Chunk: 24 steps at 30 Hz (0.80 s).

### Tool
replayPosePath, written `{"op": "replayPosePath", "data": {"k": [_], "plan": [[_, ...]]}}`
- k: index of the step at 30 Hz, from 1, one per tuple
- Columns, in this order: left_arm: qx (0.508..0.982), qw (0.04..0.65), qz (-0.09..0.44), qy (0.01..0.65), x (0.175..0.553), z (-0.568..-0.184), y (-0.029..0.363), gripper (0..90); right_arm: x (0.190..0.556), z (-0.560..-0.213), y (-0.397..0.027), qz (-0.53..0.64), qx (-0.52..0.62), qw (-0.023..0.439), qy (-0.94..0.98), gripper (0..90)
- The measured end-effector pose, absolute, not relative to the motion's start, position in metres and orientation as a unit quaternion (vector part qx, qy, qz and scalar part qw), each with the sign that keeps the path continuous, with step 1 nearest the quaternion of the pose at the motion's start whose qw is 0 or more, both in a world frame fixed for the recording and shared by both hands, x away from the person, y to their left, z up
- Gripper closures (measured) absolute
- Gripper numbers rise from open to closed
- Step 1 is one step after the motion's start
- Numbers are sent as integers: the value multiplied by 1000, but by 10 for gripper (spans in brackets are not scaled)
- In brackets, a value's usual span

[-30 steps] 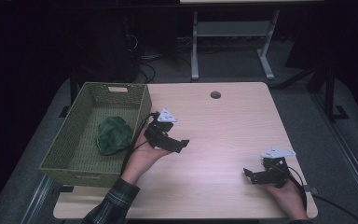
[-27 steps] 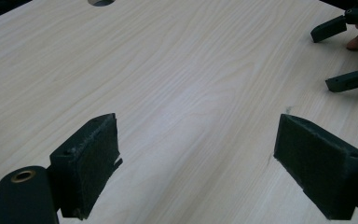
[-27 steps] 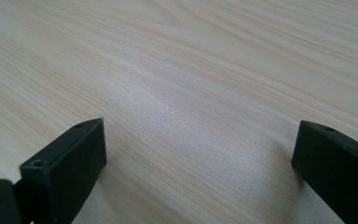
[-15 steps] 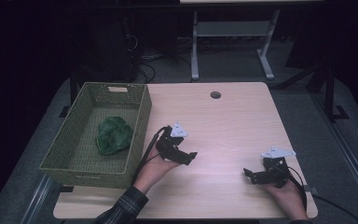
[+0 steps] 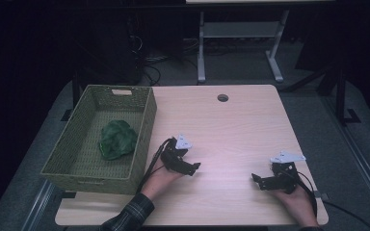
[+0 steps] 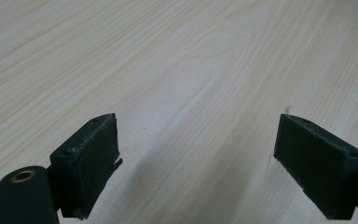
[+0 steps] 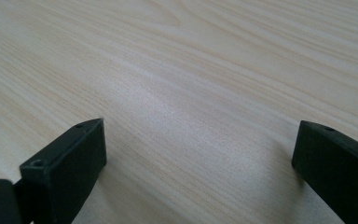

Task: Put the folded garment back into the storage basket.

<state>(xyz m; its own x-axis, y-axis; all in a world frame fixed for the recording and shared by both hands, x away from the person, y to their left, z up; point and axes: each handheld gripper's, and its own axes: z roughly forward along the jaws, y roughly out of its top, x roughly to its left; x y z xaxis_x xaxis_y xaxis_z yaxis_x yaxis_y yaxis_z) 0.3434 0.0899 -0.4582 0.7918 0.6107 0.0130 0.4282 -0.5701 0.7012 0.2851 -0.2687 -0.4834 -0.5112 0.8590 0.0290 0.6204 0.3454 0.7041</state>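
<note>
A green crumpled cloth-like object (image 5: pixel 117 139) lies inside a woven olive basket (image 5: pixel 72 144) on the left of the table. My left gripper (image 5: pixel 192 168) rests low over the wood just right of the basket, open, with nothing between its jaws; in the left gripper view (image 6: pixel 198 168) bare tabletop lies between them. My right gripper (image 5: pixel 256 180) sits near the table's front right, pointing left, also open and empty, and the right gripper view (image 7: pixel 198 168) has plain wood grain between its jaws.
The light wooden table (image 5: pixel 231 130) has a round cable hole (image 5: pixel 222 97) near its far edge. A metal stand (image 5: pixel 241 33) and cables lie on the dark floor behind. The basket's right wall stands close to my left hand.
My left gripper has drawn back from beside the basket's rim toward the front and slightly right, ending lower over the table. The right gripper has stayed put.
</note>
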Motion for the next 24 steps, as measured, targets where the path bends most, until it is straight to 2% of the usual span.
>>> {"op": "replayPosePath", "data": {"k": [7, 24], "plan": [[877, 351, 125, 303, 344, -475, 92, 128, 285, -483, -269, 338, 462, 177, 801, 26], [872, 368, 129, 296, 343, -478, 95, 135, 284, -483, -269, 338, 460, 177, 802, 27]]}}
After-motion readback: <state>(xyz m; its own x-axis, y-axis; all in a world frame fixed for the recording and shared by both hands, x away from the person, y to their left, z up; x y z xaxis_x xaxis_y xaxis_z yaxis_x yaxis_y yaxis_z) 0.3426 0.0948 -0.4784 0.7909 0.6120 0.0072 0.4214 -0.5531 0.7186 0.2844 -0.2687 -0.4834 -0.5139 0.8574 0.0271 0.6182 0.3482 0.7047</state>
